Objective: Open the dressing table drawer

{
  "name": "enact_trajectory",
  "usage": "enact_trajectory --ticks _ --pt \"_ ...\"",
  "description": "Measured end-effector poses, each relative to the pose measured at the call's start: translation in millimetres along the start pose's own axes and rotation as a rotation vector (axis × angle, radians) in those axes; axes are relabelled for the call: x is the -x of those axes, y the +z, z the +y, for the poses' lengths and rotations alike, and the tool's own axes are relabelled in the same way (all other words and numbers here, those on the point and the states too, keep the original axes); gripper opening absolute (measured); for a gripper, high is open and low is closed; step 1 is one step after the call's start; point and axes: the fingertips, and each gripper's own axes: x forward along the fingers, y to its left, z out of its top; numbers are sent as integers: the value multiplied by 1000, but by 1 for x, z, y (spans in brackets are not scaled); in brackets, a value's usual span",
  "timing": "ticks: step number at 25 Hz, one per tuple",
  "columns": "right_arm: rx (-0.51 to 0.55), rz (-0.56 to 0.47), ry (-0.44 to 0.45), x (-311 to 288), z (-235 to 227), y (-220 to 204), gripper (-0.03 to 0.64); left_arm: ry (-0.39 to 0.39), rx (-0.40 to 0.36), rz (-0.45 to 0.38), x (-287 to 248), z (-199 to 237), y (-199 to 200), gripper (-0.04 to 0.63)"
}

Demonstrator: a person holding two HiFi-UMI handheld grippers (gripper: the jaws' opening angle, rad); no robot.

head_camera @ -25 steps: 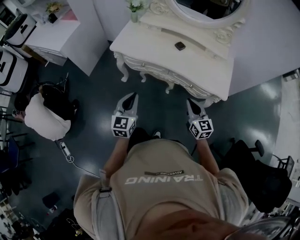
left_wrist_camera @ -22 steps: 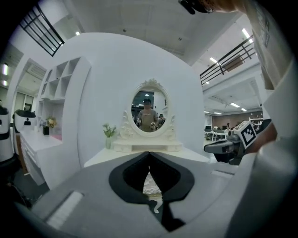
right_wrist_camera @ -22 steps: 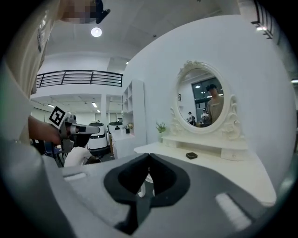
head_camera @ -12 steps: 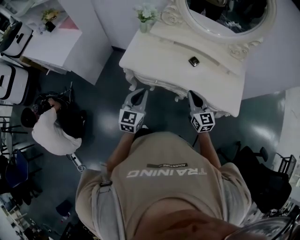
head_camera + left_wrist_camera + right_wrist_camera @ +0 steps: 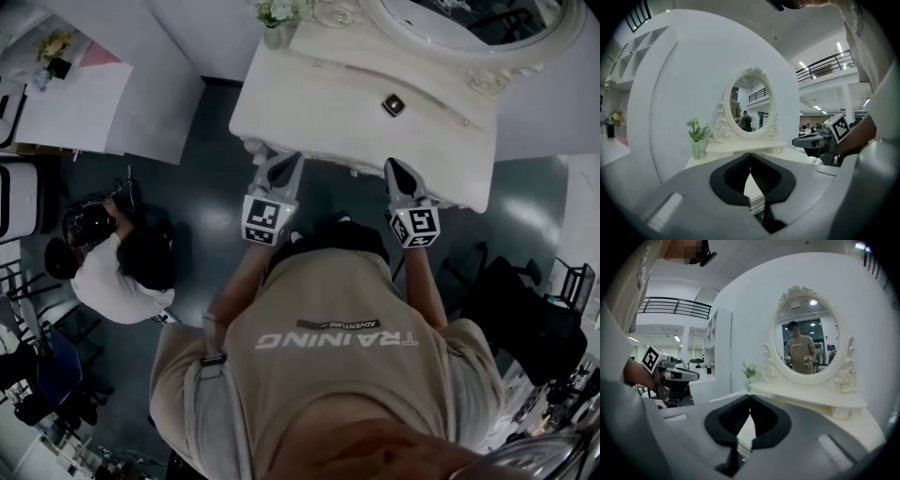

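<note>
The white dressing table (image 5: 319,103) with its oval mirror (image 5: 469,19) stands straight ahead. From above, its top hides the drawer front. My left gripper (image 5: 281,167) is at the table's front edge on the left, jaws shut and empty. My right gripper (image 5: 398,169) is at the front edge on the right, also shut with nothing in it. In the left gripper view the closed tips (image 5: 750,154) point at the tabletop below the mirror (image 5: 750,105). The right gripper's tips (image 5: 750,395) meet too, aimed at the table left of the mirror (image 5: 808,341).
A small dark object (image 5: 394,105) lies on the tabletop, and a vase of flowers (image 5: 274,19) stands at its back left corner. A person (image 5: 112,272) crouches on the floor at left. A white cabinet (image 5: 75,103) is far left, a dark office chair (image 5: 525,319) at right.
Both grippers have moved forward together across the floor gap to the table's front edge, and the table now sits closer below me. Both stayed shut.
</note>
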Motion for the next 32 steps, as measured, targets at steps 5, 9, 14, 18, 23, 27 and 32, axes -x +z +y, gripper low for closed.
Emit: enact_trajectory --ticks 5,9,14,18,23,27,32 --pt "-1 17 4 -31 -35 -6 3 -20 22 45 -52 11 -12 8" --pt "-42 -5 22 -65 -76 -10 4 -3 -21 52 -97 14 5 8" --pt "-35 -46 120 -116 -103 10 5 43 -75 96 -146 40 24 8" --pt "11 -70 188 -155 -127 5 3 102 -38 86 -196 60 28 8" --pt "-16 -112 220 -161 -137 11 5 149 42 101 -234 76 9 9" --pt "-1 -116 244 -158 -139 8 5 183 83 151 -272 92 -11 9" --pt "-22 -128 244 -146 -140 7 5 193 69 275 -310 114 -65 127"
